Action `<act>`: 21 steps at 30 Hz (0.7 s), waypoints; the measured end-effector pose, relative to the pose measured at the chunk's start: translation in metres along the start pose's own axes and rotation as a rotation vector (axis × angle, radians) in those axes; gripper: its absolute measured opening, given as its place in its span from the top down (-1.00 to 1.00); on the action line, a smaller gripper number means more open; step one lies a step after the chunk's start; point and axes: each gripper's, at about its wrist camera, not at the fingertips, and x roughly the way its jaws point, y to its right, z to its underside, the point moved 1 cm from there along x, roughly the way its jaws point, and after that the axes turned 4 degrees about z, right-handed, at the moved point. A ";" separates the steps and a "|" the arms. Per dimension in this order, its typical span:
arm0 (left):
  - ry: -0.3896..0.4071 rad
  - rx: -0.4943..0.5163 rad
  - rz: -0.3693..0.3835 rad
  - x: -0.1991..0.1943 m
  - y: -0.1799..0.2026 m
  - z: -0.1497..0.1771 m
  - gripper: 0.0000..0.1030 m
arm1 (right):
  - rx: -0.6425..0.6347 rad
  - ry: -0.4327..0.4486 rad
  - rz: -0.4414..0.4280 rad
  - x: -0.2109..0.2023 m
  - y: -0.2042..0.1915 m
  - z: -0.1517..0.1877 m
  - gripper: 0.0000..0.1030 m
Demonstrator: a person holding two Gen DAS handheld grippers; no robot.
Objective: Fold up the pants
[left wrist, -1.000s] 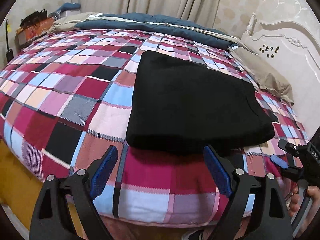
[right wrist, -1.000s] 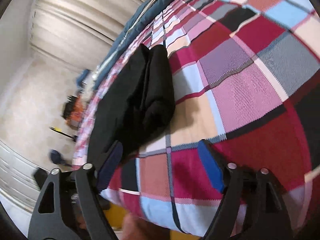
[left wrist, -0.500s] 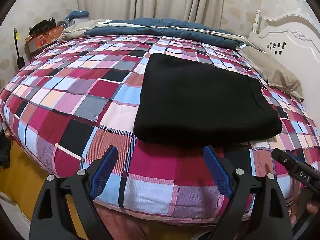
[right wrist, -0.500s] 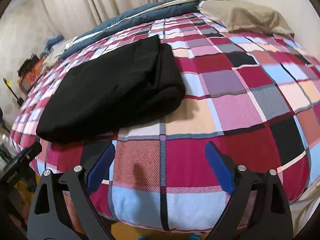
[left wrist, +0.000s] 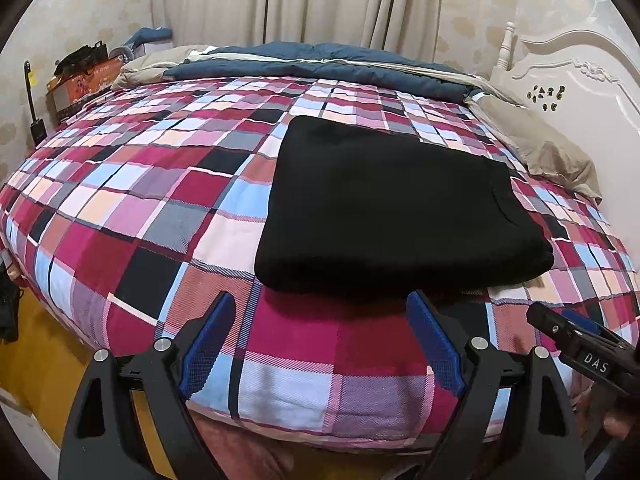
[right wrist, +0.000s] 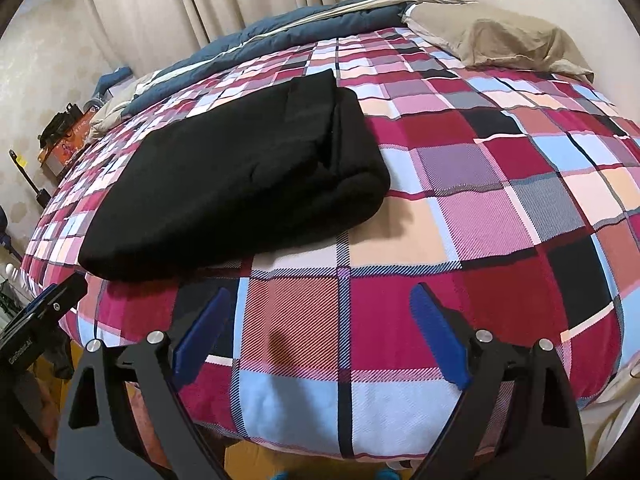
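Observation:
The black pants point(left wrist: 392, 208) lie folded into a thick flat rectangle on the plaid bed cover point(left wrist: 132, 216). They also show in the right wrist view point(right wrist: 240, 176), with the rolled fold edge at the right. My left gripper point(left wrist: 320, 340) is open and empty, just short of the pants' near edge at the bed's edge. My right gripper point(right wrist: 320, 336) is open and empty, over the plaid cover point(right wrist: 500, 200) to the right of the pants. The right gripper's tip shows in the left wrist view point(left wrist: 576, 344).
A blue duvet point(left wrist: 320, 64) lies along the far side of the bed. A beige pillow point(left wrist: 548, 148) rests by the white headboard point(left wrist: 580, 80). A box with dark items point(left wrist: 80, 76) stands at the far left. Curtains point(left wrist: 300, 0) hang behind.
Both grippers have drawn back from the pants toward the bed's near edge. The right wrist view has levelled out from a steep tilt. The pants have not moved.

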 end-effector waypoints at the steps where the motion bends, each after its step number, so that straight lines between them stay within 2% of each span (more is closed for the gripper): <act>1: 0.001 0.001 -0.001 0.000 0.001 0.000 -0.67 | 0.000 0.002 0.001 0.000 0.000 0.000 -0.77; 21: 0.015 0.070 -0.036 -0.005 0.017 -0.002 -0.67 | 0.014 -0.021 -0.012 0.001 0.000 0.006 -0.77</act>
